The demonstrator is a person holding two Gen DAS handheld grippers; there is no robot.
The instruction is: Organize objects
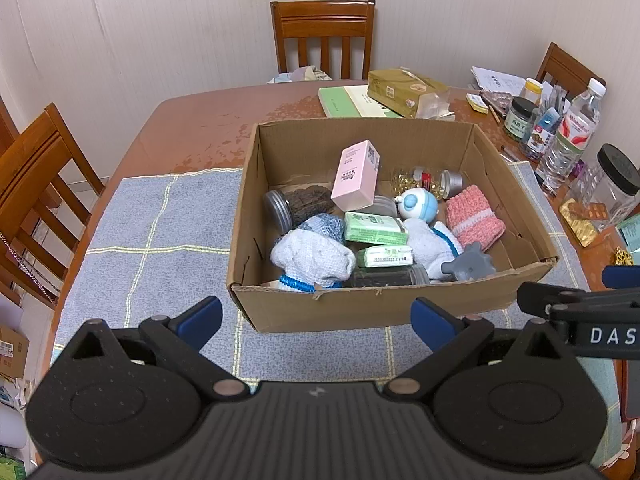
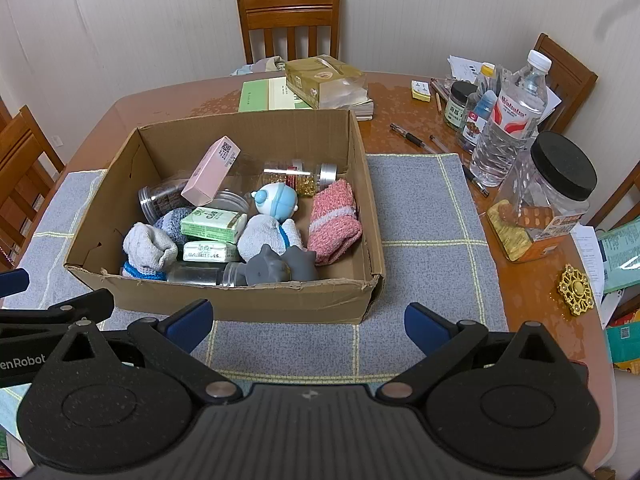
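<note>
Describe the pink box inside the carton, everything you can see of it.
The pink box is a slim rectangular carton, seemingly thin card, pale pink with small print and a QR code near its upper end. It looks closed and undamaged. It lies tilted in the cardboard box, its lower end propped on the clear jars beneath; neither gripper touches it.

A home dining room: wooden table [image 2: 400, 96], matching chairs [image 2: 290, 24], household clutter.

Open cardboard box [image 1: 384, 312] — jumbled socks [image 1: 312, 258], jars [image 1: 280, 208] inside.
</note>
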